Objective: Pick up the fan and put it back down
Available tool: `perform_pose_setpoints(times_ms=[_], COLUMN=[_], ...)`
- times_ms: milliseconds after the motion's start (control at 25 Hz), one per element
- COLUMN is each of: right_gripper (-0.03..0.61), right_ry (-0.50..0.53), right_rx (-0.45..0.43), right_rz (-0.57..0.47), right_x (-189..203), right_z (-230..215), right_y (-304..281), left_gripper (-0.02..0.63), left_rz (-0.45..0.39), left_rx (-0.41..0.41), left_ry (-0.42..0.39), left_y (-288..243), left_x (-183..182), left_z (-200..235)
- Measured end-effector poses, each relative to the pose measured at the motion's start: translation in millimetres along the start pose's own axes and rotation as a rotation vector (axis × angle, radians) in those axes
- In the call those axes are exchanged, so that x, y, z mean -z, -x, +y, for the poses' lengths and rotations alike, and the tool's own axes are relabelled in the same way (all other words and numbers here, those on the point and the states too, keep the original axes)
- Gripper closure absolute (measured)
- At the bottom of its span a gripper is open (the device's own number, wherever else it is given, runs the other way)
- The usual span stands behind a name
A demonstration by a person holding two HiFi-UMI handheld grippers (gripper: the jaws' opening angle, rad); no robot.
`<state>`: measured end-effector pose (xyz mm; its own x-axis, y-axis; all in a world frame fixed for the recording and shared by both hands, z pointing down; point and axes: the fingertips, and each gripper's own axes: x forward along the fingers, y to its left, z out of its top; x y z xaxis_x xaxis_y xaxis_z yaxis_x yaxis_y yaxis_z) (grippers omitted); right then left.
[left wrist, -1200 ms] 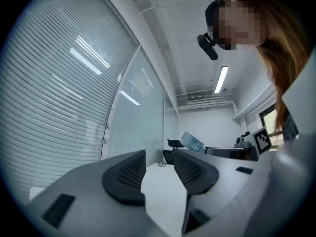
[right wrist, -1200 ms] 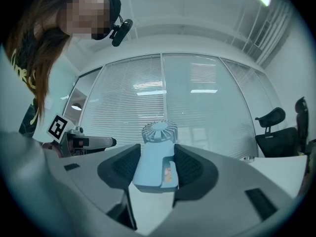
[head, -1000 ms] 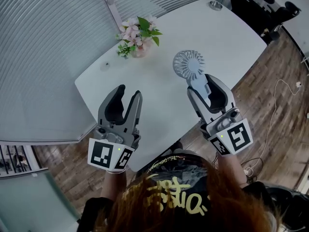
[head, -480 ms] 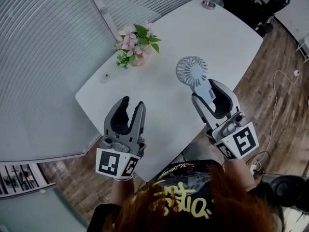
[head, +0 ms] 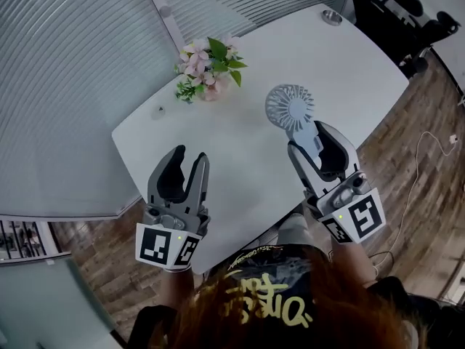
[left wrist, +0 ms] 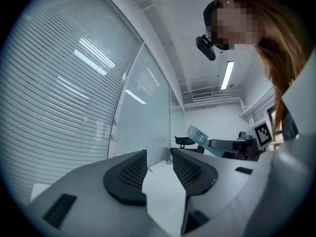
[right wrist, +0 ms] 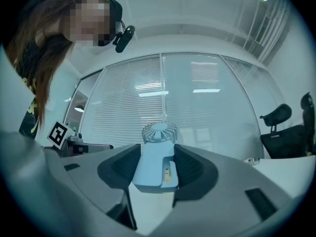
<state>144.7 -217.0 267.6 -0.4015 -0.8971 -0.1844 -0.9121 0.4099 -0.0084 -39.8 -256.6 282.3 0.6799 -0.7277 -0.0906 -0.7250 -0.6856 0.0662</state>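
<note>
Two tools over the bench [head: 218, 133]. Right tool [head: 308, 135] is clamped on the fan [head: 289, 107] by its pale blue handle, a pad on each side. The round grille sticks out on the far side, over the bench's right part, well apart from the flowers [head: 207, 64] at far left. Fan looks lifted clear of the bench and tilted up a bit. Left tool [head: 190, 155] holds nothing, jaws partly apart, near left. Step: pick-up seems done, put-down pending. Next: lower the fan flat onto the bench, then spread the right jaws and back off without dragging it.
</note>
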Motion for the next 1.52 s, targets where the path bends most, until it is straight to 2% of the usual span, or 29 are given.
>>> perform_pose_setpoints(times_ms=[320, 600, 960, 1520], right_gripper=[0.362, 0.362, 0.362, 0.363], right_ry=[-0.020, -0.035, -0.046, -0.061], right_rx=[-0.170, -0.266, -0.317, -0.321], right_rz=[-0.027, -0.016, 0.026, 0.192], right_x=[-8.6, -0.2, 22.7, 121.9], right_z=[-47.1, -80.6, -98.6, -105.0], right_y=[0.2, -0.5, -12.0, -48.4], left_gripper=[0.468, 0.468, 0.468, 0.469], left_rz=[-0.041, -0.056, -0.043, -0.010], left_rx=[-0.178, -0.318, -0.419, -0.506], left_ry=[-0.048, -0.109, -0.154, -0.164], left_y=[-15.3, -17.7, -6.2, 18.7], left_x=[-8.4, -10.8, -12.3, -6.3], left_z=[-32.5, -47.8, -53.1, -39.0])
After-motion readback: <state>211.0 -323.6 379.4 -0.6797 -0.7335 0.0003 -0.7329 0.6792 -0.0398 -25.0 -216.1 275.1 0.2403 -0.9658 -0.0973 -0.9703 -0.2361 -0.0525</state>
